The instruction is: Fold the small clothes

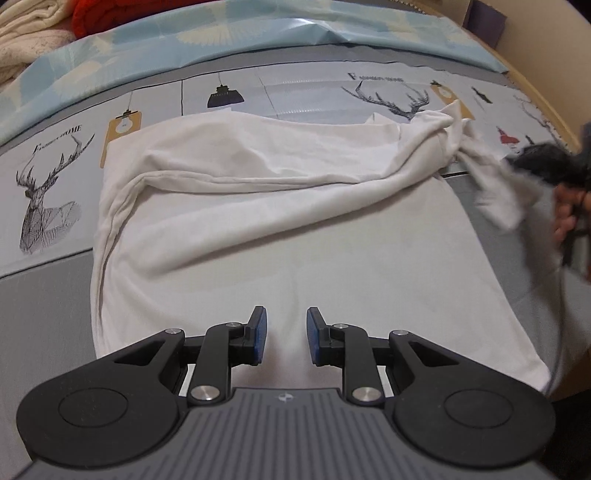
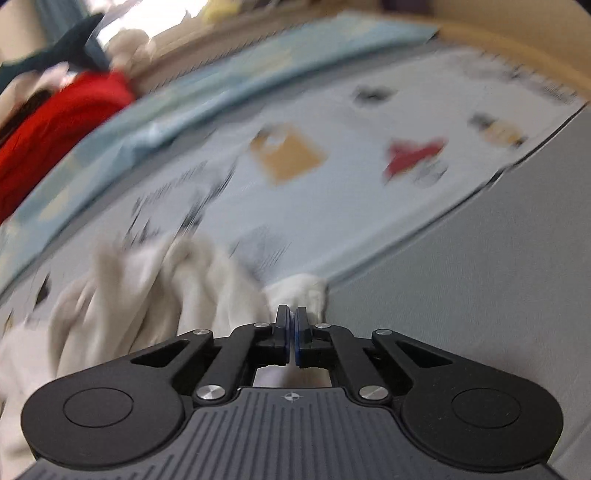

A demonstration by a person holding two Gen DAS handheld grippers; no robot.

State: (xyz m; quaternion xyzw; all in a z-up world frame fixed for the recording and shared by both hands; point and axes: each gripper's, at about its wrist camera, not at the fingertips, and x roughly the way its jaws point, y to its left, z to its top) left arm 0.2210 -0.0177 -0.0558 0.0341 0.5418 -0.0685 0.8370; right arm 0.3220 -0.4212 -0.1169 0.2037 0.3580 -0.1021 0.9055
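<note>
A white T-shirt (image 1: 295, 229) lies spread on the bed, its far part folded over into a long bunched roll. My left gripper (image 1: 286, 314) hovers over the shirt's near middle, open, with only flat cloth showing below the blue pads. In the left wrist view the shirt's right end is drawn out toward a blurred dark gripper (image 1: 535, 162) and a hand (image 1: 565, 218) at the right edge. In the right wrist view my right gripper (image 2: 290, 310) is shut on a bunch of the white shirt (image 2: 299, 290), and more of the cloth trails off to the left.
Under the shirt lie a grey mat (image 1: 37, 314) and a printed sheet (image 1: 48, 184) with deer and lamps. Beyond them are a light-blue cloth (image 1: 258, 33), a red garment (image 1: 110, 14) and a cream blanket (image 1: 26, 29). A wooden edge (image 1: 535, 55) curves along the right.
</note>
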